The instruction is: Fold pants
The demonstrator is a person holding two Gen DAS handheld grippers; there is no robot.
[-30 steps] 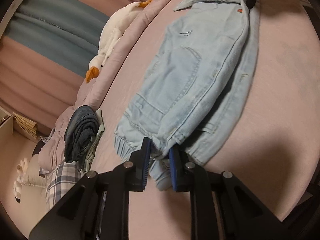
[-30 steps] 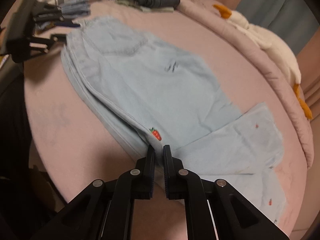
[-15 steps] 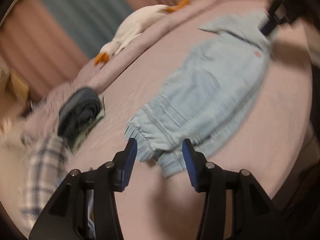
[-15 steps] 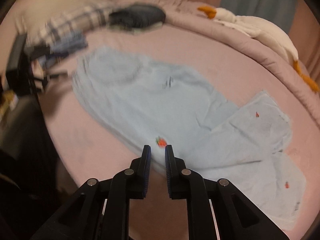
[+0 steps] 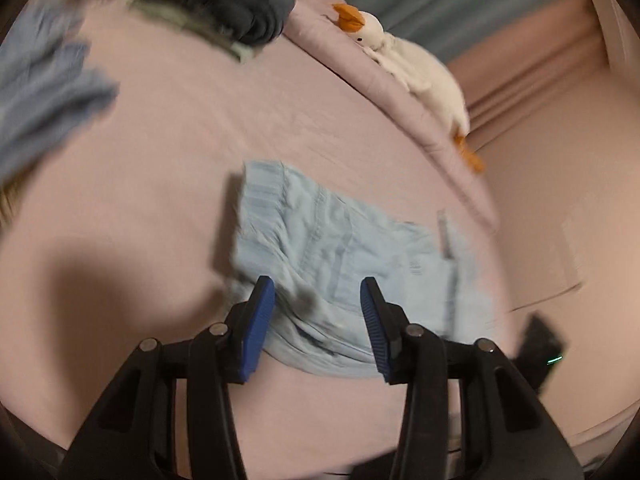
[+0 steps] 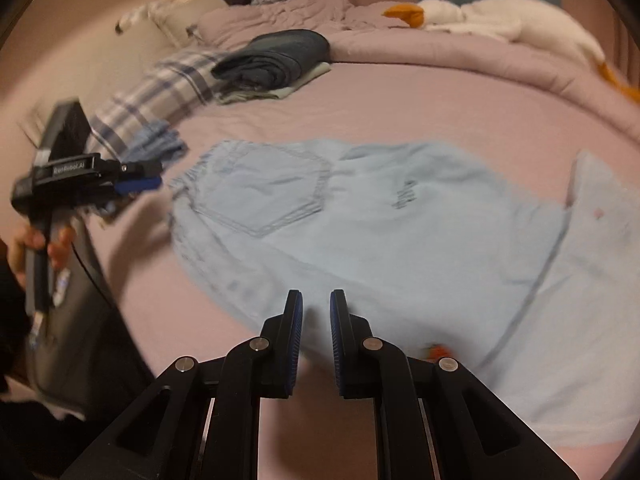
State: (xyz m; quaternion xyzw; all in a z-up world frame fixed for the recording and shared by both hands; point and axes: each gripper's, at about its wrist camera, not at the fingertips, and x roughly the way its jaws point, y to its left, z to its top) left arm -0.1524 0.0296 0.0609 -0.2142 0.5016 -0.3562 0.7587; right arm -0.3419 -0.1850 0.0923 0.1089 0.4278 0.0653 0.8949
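The right gripper (image 6: 316, 312) hovers over the near edge of the pants (image 6: 380, 232), jaws slightly parted with nothing between them. The pale denim pants lie flat on the pink bed (image 6: 420, 108), back pocket up. At far left a hand (image 6: 36, 246) holds the left gripper (image 6: 138, 186) just beside the waistband. Folded dark clothes (image 6: 280, 58) and a goose toy (image 6: 500, 20) lie far back.

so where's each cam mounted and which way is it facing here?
Left wrist: on the left gripper, jaws open, angled down at the cuff end of the light blue pants on the pink bed; only its own fingers show.
Right wrist: on the right gripper, jaws narrowly apart and empty, looking down over the pants' pocket; the left gripper and the hand holding it show at the left edge.
Shared: pants, dark folded clothes, plush goose.
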